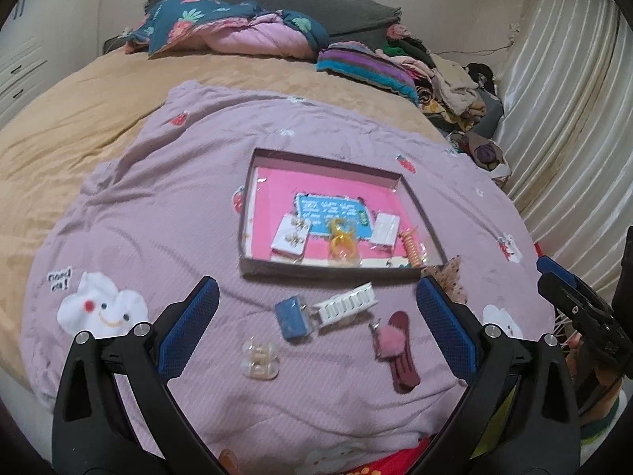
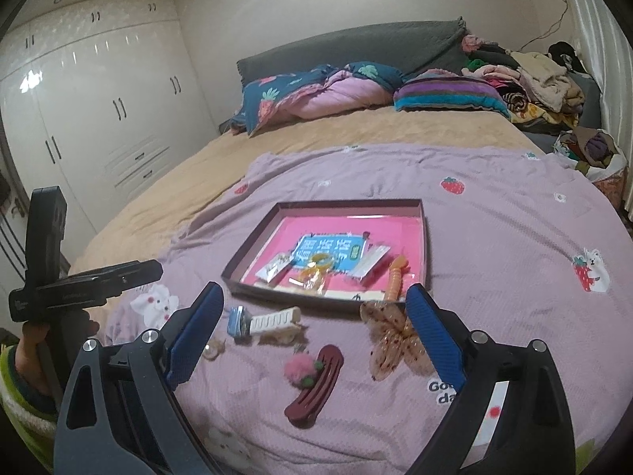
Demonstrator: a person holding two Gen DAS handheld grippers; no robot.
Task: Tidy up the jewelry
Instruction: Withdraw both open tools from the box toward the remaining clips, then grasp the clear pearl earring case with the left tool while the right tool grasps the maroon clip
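A shallow box with a pink floor lies on the lilac quilt and holds earring cards, yellow rings and an orange spiral tie. In front of it lie a blue clip, a white comb clip, a clear clip, a pink pom-pom, a maroon clip and a dotted bow. My left gripper and right gripper are open and empty above them.
The lilac quilt covers a tan bedspread. Pillows and a folded duvet lie at the headboard, a clothes pile at the right. A curtain hangs right, white wardrobes stand left.
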